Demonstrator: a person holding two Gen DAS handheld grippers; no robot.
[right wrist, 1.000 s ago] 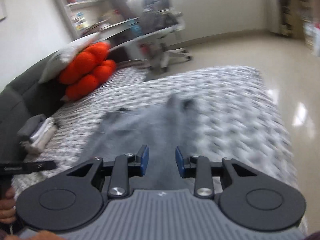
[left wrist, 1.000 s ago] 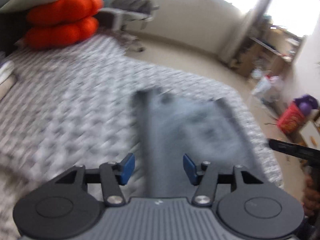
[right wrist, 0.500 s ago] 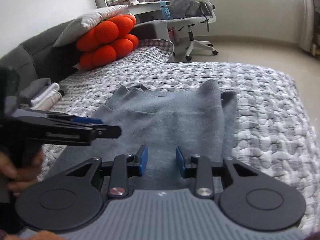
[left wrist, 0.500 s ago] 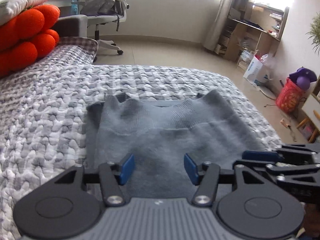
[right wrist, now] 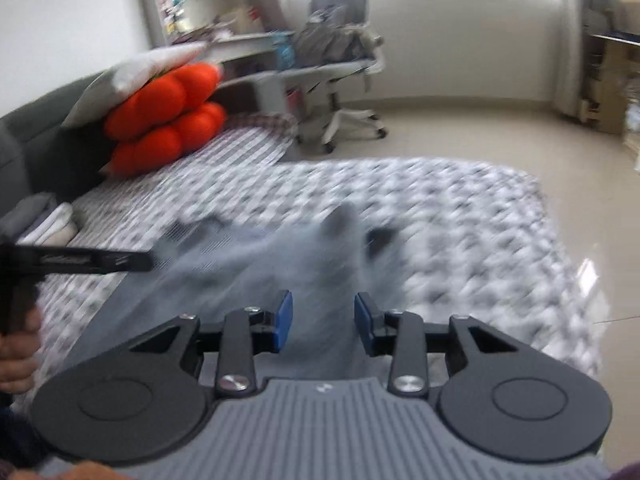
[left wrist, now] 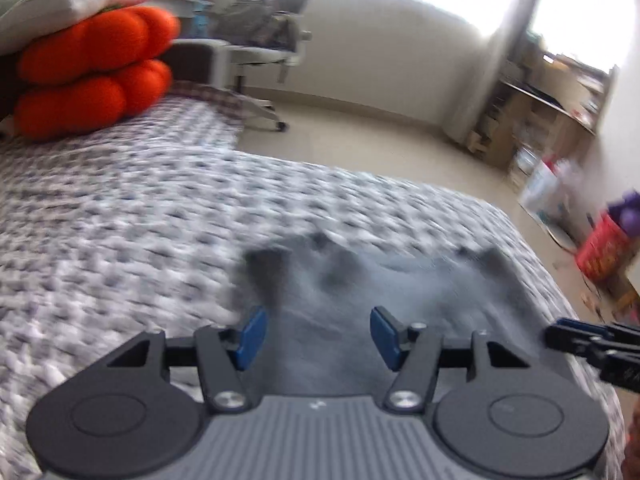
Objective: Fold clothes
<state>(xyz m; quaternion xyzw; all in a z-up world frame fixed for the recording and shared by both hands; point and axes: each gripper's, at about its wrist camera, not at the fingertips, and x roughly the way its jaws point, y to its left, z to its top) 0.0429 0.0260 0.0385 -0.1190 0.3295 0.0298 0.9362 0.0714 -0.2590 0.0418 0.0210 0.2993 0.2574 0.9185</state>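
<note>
A grey knit sweater [left wrist: 380,280] lies flat on the bed's grey-and-white quilt [left wrist: 120,240], blurred by motion in both views. My left gripper [left wrist: 316,336] hovers over its near part, blue pads apart and opening, nothing pinched between them. My right gripper [right wrist: 323,320] hangs over the sweater [right wrist: 280,264] nearer its right side, its jaws also opening and gripping nothing. In the left wrist view the right gripper [left wrist: 592,340] pokes in from the right edge. The left gripper [right wrist: 92,260] reaches in from the left of the right wrist view, held by a hand [right wrist: 16,360].
Orange cushions [right wrist: 164,116] under a white pillow [right wrist: 132,76] sit at the head of the bed. A small stack of folded clothes [right wrist: 44,220] lies at the left. An office chair [right wrist: 340,60] stands beyond the bed; a red basket [left wrist: 604,248] and shelves [left wrist: 552,100] stand at the right.
Both grippers have shifted and dipped toward the sweater, blurring the views. The right gripper has slid toward the right edge of the left wrist view. Both pairs of pads stand slightly wider.
</note>
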